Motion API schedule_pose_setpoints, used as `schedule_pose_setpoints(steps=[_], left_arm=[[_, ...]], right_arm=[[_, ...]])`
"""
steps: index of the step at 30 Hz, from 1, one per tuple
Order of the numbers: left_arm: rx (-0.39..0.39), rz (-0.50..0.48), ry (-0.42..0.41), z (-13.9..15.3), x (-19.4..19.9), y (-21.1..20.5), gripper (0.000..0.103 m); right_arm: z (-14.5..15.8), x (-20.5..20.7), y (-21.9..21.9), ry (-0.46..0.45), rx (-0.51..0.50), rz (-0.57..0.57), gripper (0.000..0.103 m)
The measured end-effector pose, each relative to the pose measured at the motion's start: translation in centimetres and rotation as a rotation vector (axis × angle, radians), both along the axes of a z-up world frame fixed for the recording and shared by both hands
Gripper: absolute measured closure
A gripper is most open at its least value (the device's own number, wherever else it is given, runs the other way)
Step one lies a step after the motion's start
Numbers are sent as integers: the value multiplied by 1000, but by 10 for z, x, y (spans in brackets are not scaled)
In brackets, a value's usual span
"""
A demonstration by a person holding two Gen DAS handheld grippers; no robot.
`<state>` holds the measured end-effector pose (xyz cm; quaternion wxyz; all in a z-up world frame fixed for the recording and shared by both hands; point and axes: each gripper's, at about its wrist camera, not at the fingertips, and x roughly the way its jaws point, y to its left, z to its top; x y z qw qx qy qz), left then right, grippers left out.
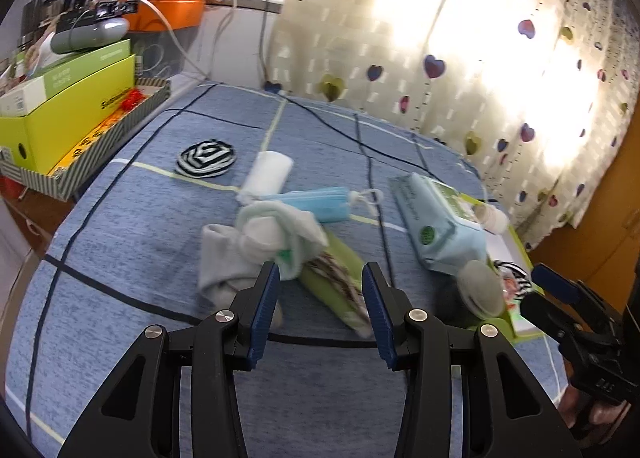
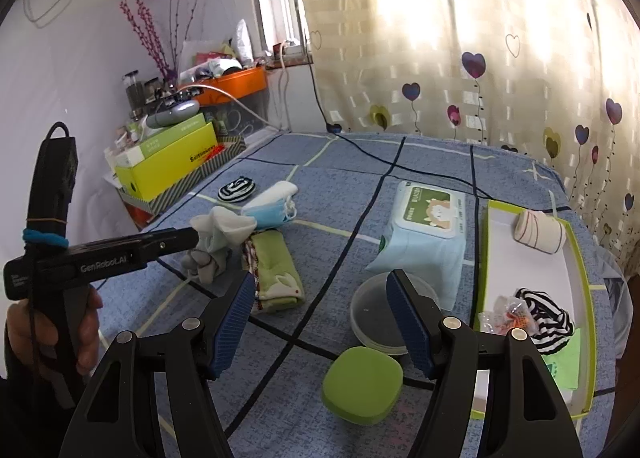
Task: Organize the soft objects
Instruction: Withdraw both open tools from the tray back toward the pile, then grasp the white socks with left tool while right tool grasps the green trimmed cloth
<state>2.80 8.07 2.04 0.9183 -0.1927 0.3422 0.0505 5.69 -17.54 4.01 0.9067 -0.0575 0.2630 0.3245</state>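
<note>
Spread, empty blue-padded jaws of the left gripper (image 1: 320, 306) approach a crumpled pale-grey sock bundle (image 1: 256, 250) on the blue checked bedspread (image 1: 120, 217), apparently the pick-up step, which next calls for closing on it, while the right gripper (image 2: 320, 322) hangs likewise spread and empty beside the white green-rimmed tray (image 2: 490, 258).

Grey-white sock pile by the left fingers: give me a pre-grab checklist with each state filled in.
1. Left gripper open, nothing held: ok.
2. Grey-white socks within its fingers' line: cannot tell; they sit just left of the gap.
3. Green towel clear of the socks: not ok; it lies against them.
4. Green-rimmed tray has bare room: ok.
5. Right gripper open, empty: ok.
6. Blue mask apart from the socks: cannot tell.
</note>
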Motion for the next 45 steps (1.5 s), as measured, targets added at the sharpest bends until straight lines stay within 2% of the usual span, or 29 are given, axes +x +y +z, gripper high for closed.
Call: schedule_pose_setpoints(steps=[7, 12, 21, 30, 35, 41, 45], left_arm=[[61, 25, 5, -3, 9, 14, 59], [88, 2, -1, -6, 22, 22, 59], [104, -64, 5, -15, 47, 21, 58], [128, -75, 74, -33, 60, 17, 58], [125, -80, 73, -34, 58, 17, 59], [97, -81, 54, -30, 52, 21, 79], [72, -75, 20, -22, 42, 25, 82]], right_arm=[[-2, 4, 7, 6, -10, 12, 35], [-3, 8, 14, 12, -19, 19, 35], [-5, 18, 29, 22, -32, 27, 35], [-10, 27, 44, 39, -49, 45, 35], [-12, 29, 50, 45, -54, 52, 35], [-15, 31, 56, 54, -65, 56, 35], [-16, 32, 64, 55, -79, 69, 35]])
